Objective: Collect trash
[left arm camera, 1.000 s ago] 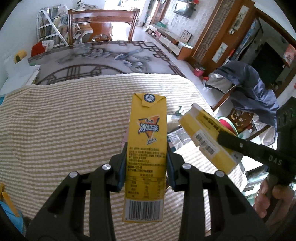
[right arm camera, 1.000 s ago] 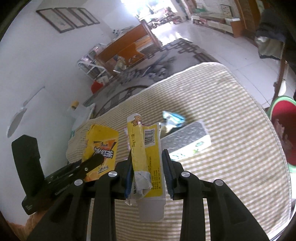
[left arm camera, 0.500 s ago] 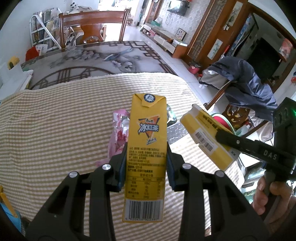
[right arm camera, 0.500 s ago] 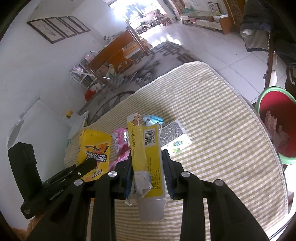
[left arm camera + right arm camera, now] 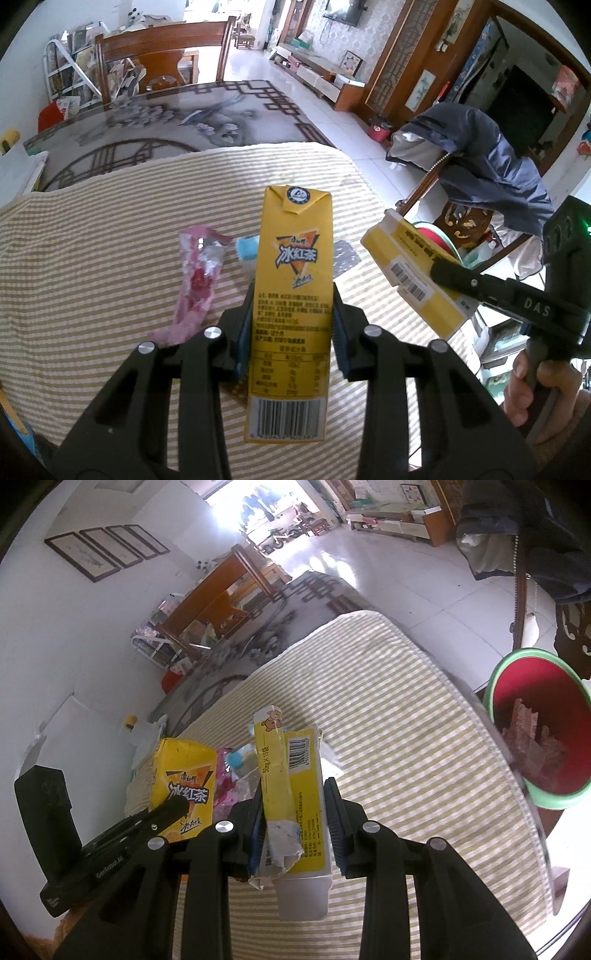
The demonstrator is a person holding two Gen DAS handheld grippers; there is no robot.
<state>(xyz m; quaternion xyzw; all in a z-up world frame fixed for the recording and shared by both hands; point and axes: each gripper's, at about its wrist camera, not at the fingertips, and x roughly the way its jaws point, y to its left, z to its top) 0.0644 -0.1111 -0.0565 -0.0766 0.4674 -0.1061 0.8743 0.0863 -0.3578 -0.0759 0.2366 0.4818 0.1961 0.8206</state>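
**Holding two cartons above the striped counter**

Gripping a yellow tea carton upright, the left tongs press on its two sides, and the carton hangs clear above the counter. The right tongs are clamped on a yellow box together with a crumpled yellow sachet, raised over the counter's right edge.

Compared with a second ago, both tongs sit higher and further back, so more of the striped cloth shows. A pink wrapper, hidden behind the carton a second ago and half visible half a second ago, now lies in full sight near the counter's middle, with a light-blue packet and a silver packet just beside it. The red bin with green rim, on the floor off the counter's right edge, has come much further into the right wrist view; some trash already lies inside it. Both grips look unchanged.
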